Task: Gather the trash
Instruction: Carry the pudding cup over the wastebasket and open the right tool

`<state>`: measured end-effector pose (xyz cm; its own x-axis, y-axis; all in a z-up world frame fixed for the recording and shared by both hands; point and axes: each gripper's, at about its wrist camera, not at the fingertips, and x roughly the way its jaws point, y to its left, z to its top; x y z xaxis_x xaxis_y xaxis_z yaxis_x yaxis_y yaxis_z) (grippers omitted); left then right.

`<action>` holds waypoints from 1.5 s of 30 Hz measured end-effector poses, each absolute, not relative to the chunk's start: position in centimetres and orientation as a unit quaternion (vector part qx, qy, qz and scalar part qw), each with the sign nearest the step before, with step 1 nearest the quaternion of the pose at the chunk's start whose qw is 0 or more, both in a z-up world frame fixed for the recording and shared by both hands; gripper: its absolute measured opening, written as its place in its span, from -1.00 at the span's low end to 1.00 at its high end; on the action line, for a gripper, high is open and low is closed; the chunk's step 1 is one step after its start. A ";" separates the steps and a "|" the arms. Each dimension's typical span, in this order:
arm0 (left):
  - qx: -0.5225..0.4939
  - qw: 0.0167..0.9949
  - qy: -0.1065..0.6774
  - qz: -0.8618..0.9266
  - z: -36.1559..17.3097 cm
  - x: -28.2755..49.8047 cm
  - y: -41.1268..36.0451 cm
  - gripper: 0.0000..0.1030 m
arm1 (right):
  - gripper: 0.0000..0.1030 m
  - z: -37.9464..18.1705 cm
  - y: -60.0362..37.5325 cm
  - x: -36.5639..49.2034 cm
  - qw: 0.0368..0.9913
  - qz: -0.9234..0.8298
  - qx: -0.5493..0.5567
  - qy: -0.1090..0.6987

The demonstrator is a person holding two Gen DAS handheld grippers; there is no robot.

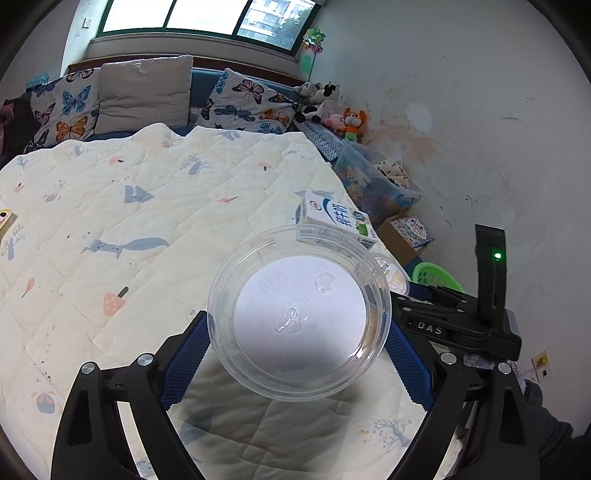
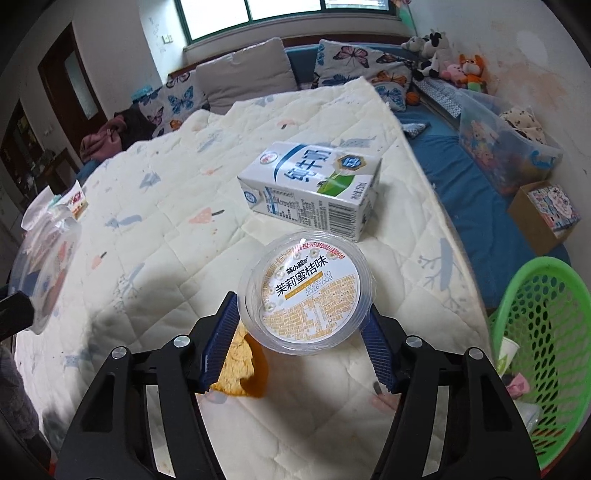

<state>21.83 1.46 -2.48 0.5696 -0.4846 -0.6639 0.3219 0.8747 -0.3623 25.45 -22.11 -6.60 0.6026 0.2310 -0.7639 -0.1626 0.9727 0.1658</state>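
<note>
Clear plastic bowl (image 1: 299, 314) clamped in the left gripper (image 1: 297, 363); right gripper (image 2: 303, 343) bracketed a jelly cup (image 2: 306, 291), grip unclear; milk carton (image 2: 310, 188) remained, green basket (image 2: 546, 332) nearby.

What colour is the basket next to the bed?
Bright green basket; the right wrist view shows it best.

Clearly a lived-in bedroom in a home. Shown by a bed under a cream quilt (image 1: 155, 229) printed with foxes and mushrooms, butterfly-print pillows (image 1: 70, 110) and a grey cushion (image 1: 146, 96) propped against a headboard below a green-framed window (image 1: 207, 18). Confirmed by soft toys (image 1: 332, 107) heaped in the corner against a stained wall, a clear bin of toys (image 2: 506, 155), and a green plastic basket (image 2: 546, 332) beside the mattress.
</note>
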 end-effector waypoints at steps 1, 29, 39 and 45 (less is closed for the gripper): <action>-0.100 0.880 0.403 -0.231 -2.4 21.8 1.3 0.71 | 0.25 -6.3 -22.5 25.0 0.896 0.110 0.044 0.428; -0.037 0.854 0.405 -0.324 -0.9 20.7 -12.3 0.71 | 0.26 -7.5 -42.2 14.4 0.889 -0.056 0.131 0.436; -0.022 0.845 0.410 -0.342 -0.8 20.8 -15.7 0.71 | 0.29 -8.4 -45.2 13.2 0.883 -0.072 0.154 0.437; -0.009 0.840 0.409 -0.357 -0.6 20.8 -18.1 0.71 | 0.36 -8.2 -45.8 12.3 0.885 -0.074 0.163 0.429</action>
<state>20.83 -18.07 -0.56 0.4105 -0.6064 -0.6810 0.5921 0.7452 -0.3066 12.32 -45.85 -8.16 0.6204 0.0078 -0.7843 0.2713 0.9361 0.2240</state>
